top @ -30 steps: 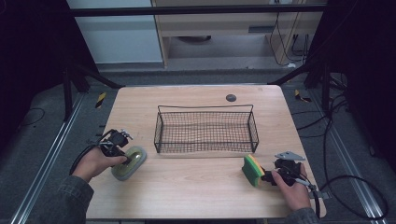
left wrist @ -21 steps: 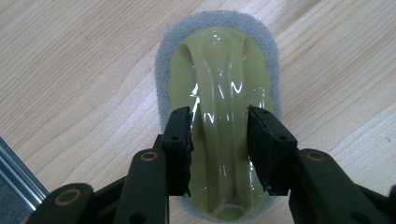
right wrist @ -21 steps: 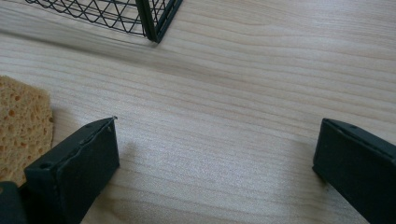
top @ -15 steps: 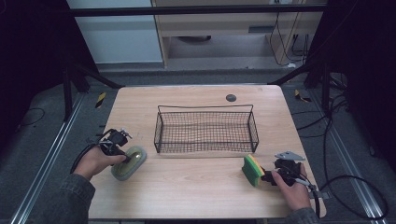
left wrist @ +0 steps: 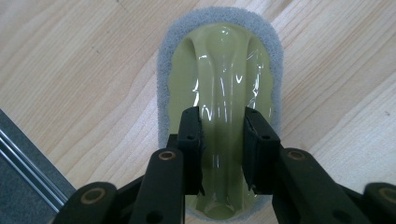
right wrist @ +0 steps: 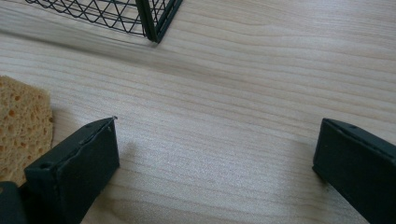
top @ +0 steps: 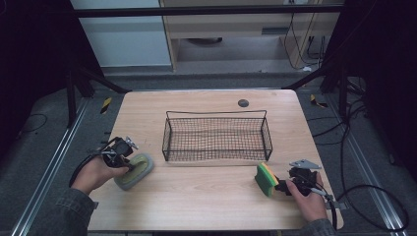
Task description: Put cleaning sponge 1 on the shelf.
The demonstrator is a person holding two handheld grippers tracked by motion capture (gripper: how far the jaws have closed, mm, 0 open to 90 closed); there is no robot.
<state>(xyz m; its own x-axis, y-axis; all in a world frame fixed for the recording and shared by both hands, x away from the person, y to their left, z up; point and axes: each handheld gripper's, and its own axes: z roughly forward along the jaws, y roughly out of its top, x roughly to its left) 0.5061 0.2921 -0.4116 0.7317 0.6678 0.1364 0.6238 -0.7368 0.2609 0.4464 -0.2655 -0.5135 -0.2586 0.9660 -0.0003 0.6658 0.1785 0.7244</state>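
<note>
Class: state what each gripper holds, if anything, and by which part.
The left gripper, whose jaws have just been closing, clamps the scrubber by its raised handle ridge. The right gripper is open, holding nothing; the sponge lies beside it.

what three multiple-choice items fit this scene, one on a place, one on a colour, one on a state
1. Where is the black wire basket?
A. table middle
B. on the floor
C. in a hand

2. What colour is the handle of the oval grey-padded scrubber?
A. red
B. pale green
C. blue

3. How are the left gripper fingers?
A. wide apart over bare wood
B. closed on the scrubber's handle
C. inside the basket

1 A: the high view shows it mid-table.
2 B: the glossy ridge is pale green.
3 B: both fingers, just closing, press the ridge's sides.
</note>
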